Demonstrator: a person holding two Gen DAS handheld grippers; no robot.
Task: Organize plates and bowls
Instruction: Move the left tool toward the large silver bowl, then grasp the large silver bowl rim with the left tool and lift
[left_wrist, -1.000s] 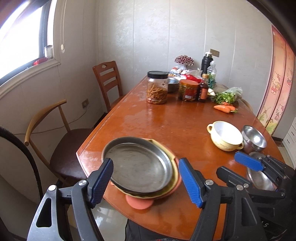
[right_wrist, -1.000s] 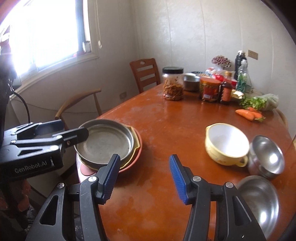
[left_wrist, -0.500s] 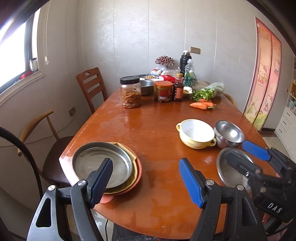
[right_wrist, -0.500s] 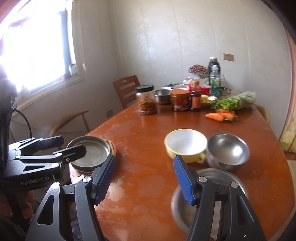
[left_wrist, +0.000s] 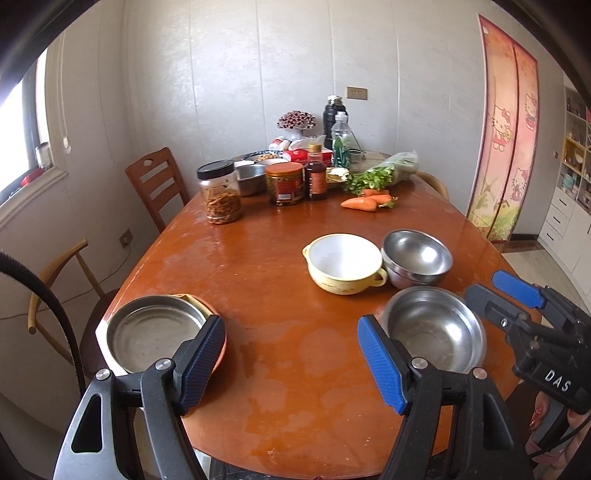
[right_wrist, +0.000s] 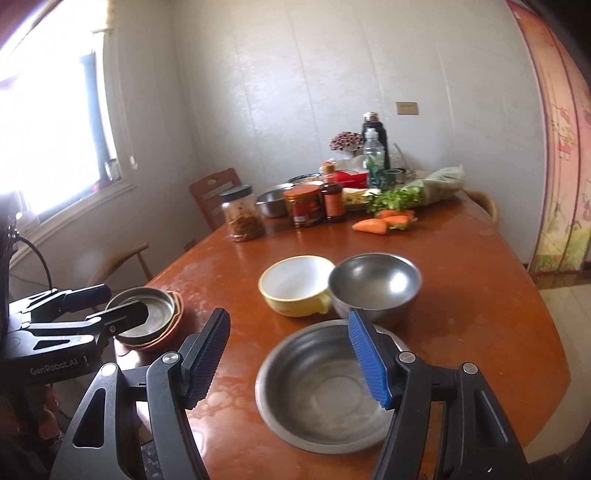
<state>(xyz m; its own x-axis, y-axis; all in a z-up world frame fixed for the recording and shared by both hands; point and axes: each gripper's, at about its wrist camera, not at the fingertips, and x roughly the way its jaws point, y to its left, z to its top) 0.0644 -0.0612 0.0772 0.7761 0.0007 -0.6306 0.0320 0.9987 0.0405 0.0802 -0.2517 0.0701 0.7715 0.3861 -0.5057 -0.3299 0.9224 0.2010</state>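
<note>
A stack of plates (left_wrist: 155, 334), steel on top of yellow and orange ones, sits at the table's near left edge; it also shows in the right wrist view (right_wrist: 147, 317). A wide steel bowl (left_wrist: 434, 328) (right_wrist: 325, 380) lies near the front right. Behind it stand a yellow two-handled bowl (left_wrist: 345, 264) (right_wrist: 295, 286) and a deep steel bowl (left_wrist: 417, 258) (right_wrist: 375, 286), touching each other. My left gripper (left_wrist: 291, 363) is open and empty above the table's front. My right gripper (right_wrist: 290, 356) is open and empty, over the wide steel bowl's left rim.
The wooden table (left_wrist: 258, 258) carries jars (left_wrist: 221, 192), bottles (left_wrist: 316, 177), a steel basin, greens and carrots (left_wrist: 365, 201) at its far end. Wooden chairs (left_wrist: 155, 184) stand along the left side by the wall. A sliding door is at the right.
Both grippers have swung right and pulled back from the plate stack. The right gripper now hovers over the wide steel bowl. Both stay open.
</note>
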